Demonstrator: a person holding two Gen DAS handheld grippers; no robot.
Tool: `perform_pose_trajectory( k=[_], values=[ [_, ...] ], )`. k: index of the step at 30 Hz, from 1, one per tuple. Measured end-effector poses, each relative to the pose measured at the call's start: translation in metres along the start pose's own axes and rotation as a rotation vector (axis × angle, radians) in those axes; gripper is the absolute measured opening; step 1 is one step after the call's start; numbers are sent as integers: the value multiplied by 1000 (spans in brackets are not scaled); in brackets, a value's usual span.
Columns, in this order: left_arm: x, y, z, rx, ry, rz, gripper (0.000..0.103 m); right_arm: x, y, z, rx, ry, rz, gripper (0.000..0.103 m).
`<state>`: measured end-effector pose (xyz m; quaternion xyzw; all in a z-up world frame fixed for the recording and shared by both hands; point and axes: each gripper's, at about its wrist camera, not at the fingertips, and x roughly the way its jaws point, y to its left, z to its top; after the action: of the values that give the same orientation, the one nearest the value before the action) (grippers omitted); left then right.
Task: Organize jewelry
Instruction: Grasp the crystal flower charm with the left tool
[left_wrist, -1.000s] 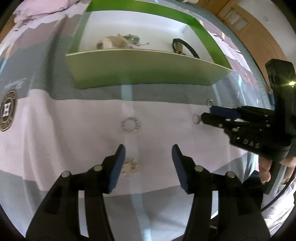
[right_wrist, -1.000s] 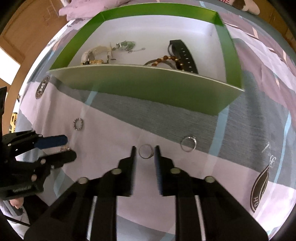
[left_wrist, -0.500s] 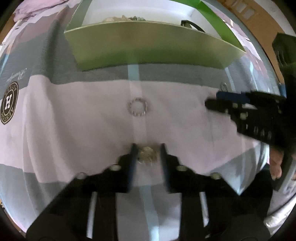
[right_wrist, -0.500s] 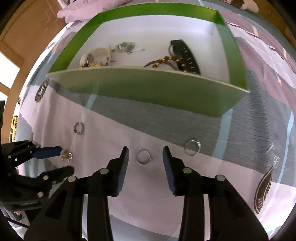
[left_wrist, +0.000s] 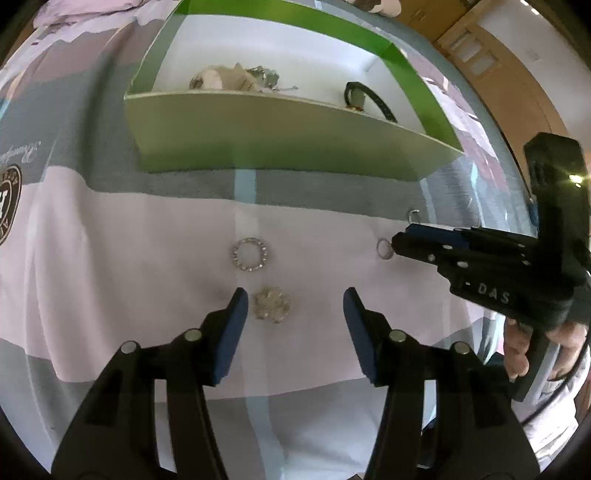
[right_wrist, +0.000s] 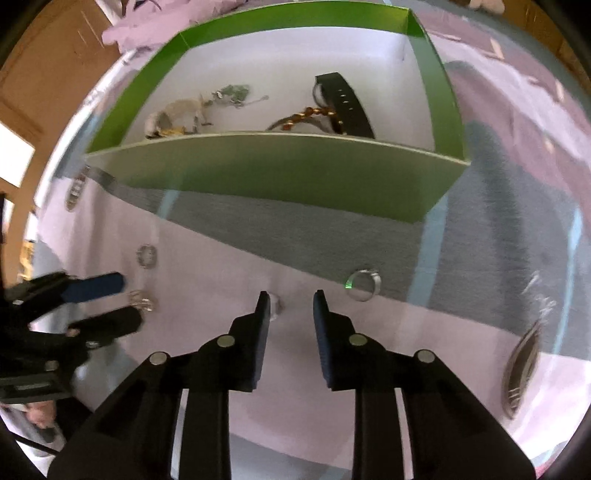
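A green box (left_wrist: 288, 136) with a white floor holds jewelry at the back. On the cloth in front lie a beaded ring (left_wrist: 250, 254), a sparkly cluster piece (left_wrist: 272, 305), a plain ring (left_wrist: 384, 249) and a further silver ring (right_wrist: 364, 284). My left gripper (left_wrist: 293, 306) is open and empty, with the cluster piece just inside its left finger. My right gripper (right_wrist: 290, 306) is open, and the plain ring (right_wrist: 275, 308) peeks out beside its left fingertip. The right gripper also shows in the left wrist view (left_wrist: 402, 242), tips next to the plain ring.
In the box lie a black strap (right_wrist: 343, 103), an amber bead string (right_wrist: 310, 114) and pale pieces (right_wrist: 181, 112). The bedspread has grey and pink bands and a round logo (left_wrist: 7, 205). A wooden door (left_wrist: 491, 55) stands at the back right.
My left gripper had closed around the cluster piece, then opened wide and pulled back; the piece lies on the cloth. My right gripper stayed open and shifted slightly right of the plain ring.
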<state>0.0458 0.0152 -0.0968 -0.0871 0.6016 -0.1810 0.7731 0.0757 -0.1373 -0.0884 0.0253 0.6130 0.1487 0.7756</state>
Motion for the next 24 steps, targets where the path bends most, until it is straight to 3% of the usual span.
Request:
perform_pose_trajectory(
  k=[7,9,11,13,14,17,24],
  values=[
    [16,-11,-3,46,17,70,53,11,21,-1,-50,9,-9,26],
    [14,-13,-4,65,12,94,49,13,23,-2,-66,14,-32,26],
    [14,-12,-4,74,9,122,36,14,29,-2,-89,8,-53,26],
    [12,-9,-3,73,9,135,31,14,32,-2,-108,4,-65,25],
    [12,-8,-3,71,7,139,28,14,33,-3,-117,2,-74,20],
    [8,-6,-4,76,-3,156,20,18,43,-2,-115,0,-75,19],
    [1,-5,-3,84,-30,166,19,14,39,0,-103,-8,-78,18]
  ],
)
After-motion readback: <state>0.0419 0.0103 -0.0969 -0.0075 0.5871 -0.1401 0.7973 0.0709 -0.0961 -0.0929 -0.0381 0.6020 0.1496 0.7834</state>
